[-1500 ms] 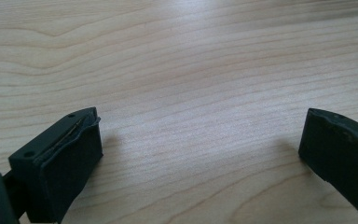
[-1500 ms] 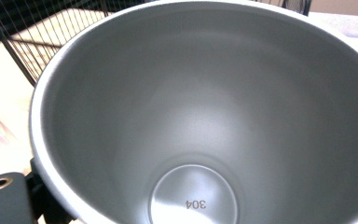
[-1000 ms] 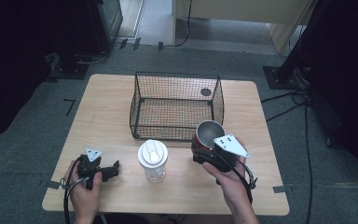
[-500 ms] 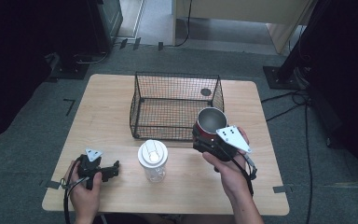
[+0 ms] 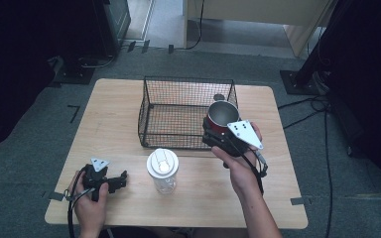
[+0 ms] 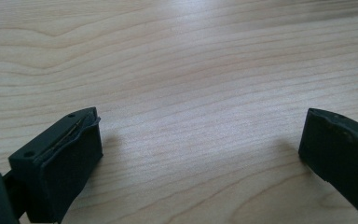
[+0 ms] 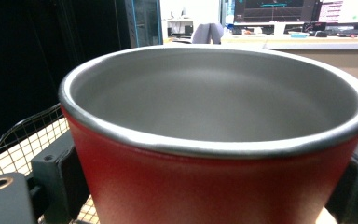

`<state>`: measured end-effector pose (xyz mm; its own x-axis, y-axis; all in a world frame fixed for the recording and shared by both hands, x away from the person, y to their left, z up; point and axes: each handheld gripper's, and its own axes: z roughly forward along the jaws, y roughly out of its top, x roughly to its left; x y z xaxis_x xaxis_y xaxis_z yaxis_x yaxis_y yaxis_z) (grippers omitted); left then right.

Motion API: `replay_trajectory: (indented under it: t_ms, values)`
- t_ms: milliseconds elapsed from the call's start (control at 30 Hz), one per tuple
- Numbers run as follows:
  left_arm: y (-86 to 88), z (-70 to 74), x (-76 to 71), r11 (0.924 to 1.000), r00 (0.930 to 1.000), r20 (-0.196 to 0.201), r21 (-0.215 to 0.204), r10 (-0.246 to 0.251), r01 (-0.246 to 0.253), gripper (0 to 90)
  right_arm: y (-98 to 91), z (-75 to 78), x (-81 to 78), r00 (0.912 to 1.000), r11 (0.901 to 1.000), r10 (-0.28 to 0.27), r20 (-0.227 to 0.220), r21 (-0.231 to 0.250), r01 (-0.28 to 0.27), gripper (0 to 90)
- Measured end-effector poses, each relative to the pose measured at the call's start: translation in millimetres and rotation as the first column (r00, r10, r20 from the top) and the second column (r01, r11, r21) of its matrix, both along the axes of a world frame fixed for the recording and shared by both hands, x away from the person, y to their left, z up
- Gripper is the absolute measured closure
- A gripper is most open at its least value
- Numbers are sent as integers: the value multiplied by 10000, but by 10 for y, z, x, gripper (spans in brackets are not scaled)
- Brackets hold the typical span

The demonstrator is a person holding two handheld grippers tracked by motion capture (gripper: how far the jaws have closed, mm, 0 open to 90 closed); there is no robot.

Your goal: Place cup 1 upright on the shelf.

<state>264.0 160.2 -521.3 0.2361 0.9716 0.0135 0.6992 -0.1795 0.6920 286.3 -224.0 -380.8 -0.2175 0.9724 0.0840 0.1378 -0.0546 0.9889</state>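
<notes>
- The red metal cup with a bare steel inside (image 5: 222,116) is pinched between the jaws of the right gripper (image 5: 217,137) and is held upright in the air at the near right corner of the black wire basket (image 5: 151,106).
- Against the picture of a second ago, the cup has been carried up and away from the person: it was then held lower, short of the basket's front wall, and it now overlaps that wall's top rim.
- From this a drop into the basket is judged to be the step in hand; the cup is not yet inside.
- The left gripper (image 5: 110,180) is seen resting on the pale wooden table (image 5: 114,99), jaws spread and empty, unmoved since then.
- The clear jar with a white lid (image 5: 162,170) has been left standing where it was.
</notes>
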Motion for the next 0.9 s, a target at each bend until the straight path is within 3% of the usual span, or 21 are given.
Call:
replay_trajectory:
  t_ms: [367, 700, 900]
  values:
    - [0, 0, 0, 10000, 10000, 1, 0, 3, -3, 0, 95, 62, 299, 9983, 9991, -283, 505, 330, 266, 74]
    - [-2, -2, 0, 10000, 10000, 19, -13, 17, -17, 0, 137, 34, 653, 9956, 9965, -707, 623, 500, 676, 73]
    - [-2, -2, 0, 10000, 10000, 23, -14, 22, -22, 0, 179, 6, 846, 9967, 9969, -637, 508, 492, 612, 73]
